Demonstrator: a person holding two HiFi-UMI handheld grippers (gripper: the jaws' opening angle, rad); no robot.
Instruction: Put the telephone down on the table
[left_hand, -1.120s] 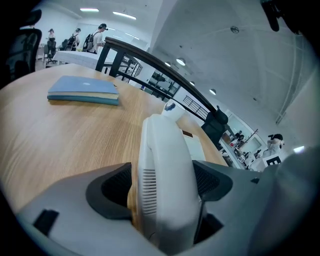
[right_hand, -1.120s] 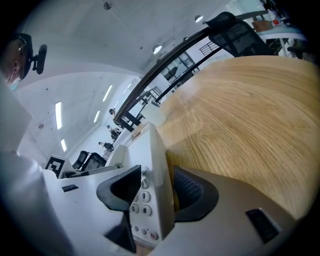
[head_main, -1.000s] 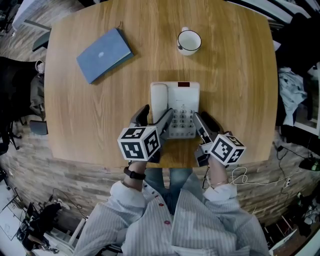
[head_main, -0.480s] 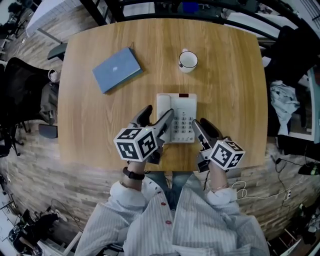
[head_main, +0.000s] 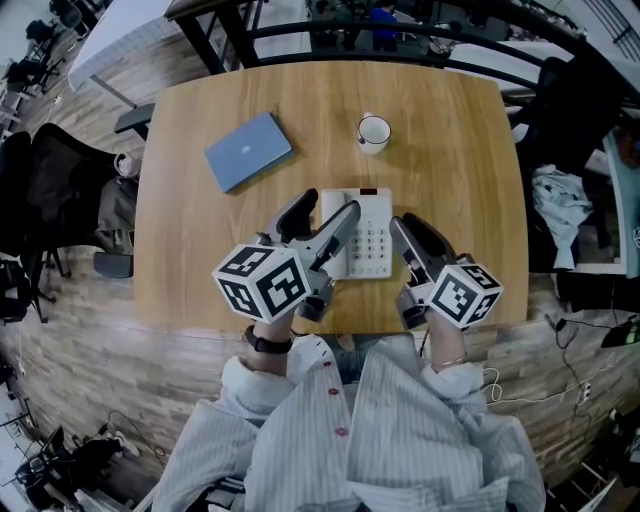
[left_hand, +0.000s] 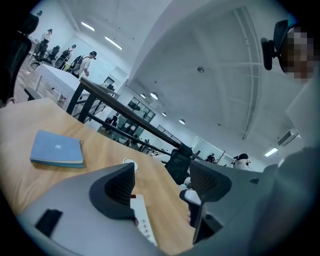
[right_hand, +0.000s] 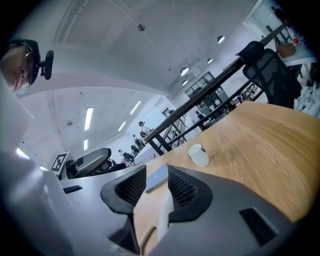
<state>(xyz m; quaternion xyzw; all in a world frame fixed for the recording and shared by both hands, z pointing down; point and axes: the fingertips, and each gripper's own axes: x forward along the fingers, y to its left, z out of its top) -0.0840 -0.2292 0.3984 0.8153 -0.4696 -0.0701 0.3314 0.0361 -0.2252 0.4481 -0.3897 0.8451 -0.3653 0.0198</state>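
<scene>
The white telephone (head_main: 368, 238) lies flat on the wooden table (head_main: 460, 160), its handset on the left side partly hidden by my left gripper. My left gripper (head_main: 322, 214) hangs above that handset side, raised and tilted upward, open, with nothing between its pads (left_hand: 119, 186). A strip of the telephone's keypad (left_hand: 144, 224) shows below its left pad. My right gripper (head_main: 411, 230) is at the telephone's right edge. Its jaws are closing to a narrow gap (right_hand: 156, 189) with only the table seen through it.
A blue book (head_main: 248, 150) lies at the back left of the table, a white mug (head_main: 373, 131) behind the telephone. Both show from the grippers: book (left_hand: 56, 149), mug (right_hand: 199, 154). Black chairs and clutter ring the table.
Both grippers have risen toward the camera, the left one most. The head view has pulled back, so the table looks smaller. The telephone has not moved.
</scene>
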